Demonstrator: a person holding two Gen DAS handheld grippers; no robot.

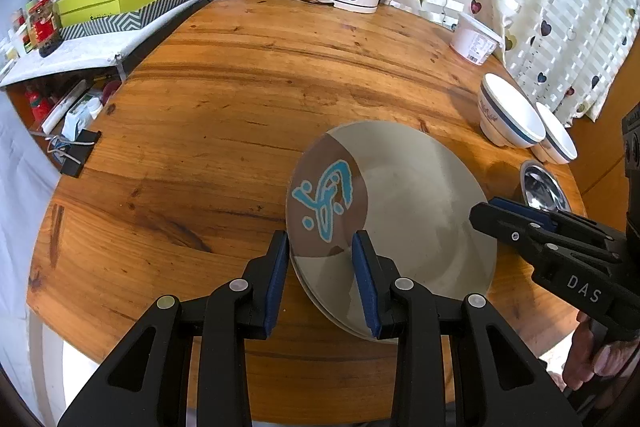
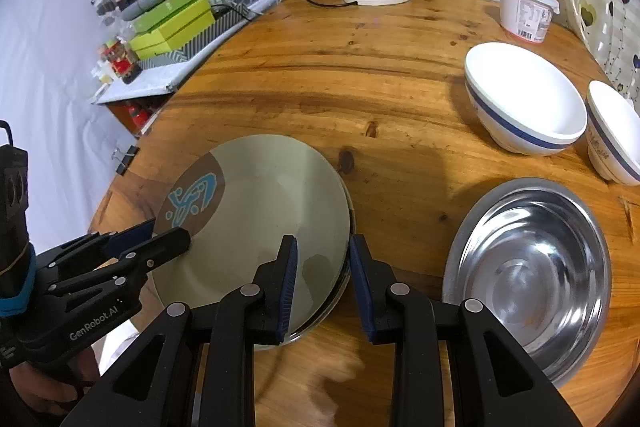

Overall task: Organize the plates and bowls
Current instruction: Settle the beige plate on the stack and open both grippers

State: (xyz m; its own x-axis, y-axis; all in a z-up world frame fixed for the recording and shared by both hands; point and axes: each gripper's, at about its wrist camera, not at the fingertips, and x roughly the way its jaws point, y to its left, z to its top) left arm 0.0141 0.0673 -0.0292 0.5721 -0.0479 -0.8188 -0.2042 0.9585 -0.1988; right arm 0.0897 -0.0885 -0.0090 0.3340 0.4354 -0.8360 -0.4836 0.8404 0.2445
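Left claw [image 1: 320, 283] and right claw [image 2: 323, 283] each straddle the plate stack [image 2: 256, 219] rim, part-open, grip unclear; uneven lift could slide plates off the counter [image 2: 360, 75]

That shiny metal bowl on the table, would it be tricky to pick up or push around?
The metal bowl looks thin-walled, so probably light and stiff. Its polished, mirror-like surface suggests it may slip between gripper pads. It sits wide and shallow on the wooden table, so it would likely slide rather than tip when pushed.
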